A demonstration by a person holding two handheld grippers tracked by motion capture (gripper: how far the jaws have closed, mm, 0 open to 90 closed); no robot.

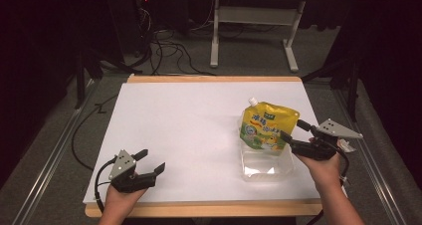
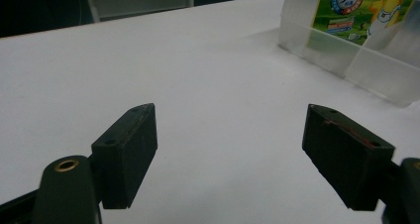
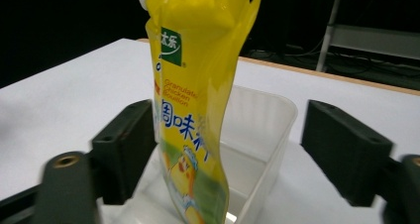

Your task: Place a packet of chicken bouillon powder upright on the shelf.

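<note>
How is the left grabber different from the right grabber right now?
The left gripper sits near the front edge of the white table with bare table between its jaws; the right gripper is up against the yellow pouch.

In the right gripper view, the pouch stands between the right gripper's jaws inside the clear tub; the left gripper points toward the tub from farther away.

Both are black, hand-held and open.

Dim surroundings, bright table, soft blur

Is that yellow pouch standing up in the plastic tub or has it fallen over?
Standing up. The pouch has its bottom inside the clear tub and its white spout at the top, leaning slightly.
</note>
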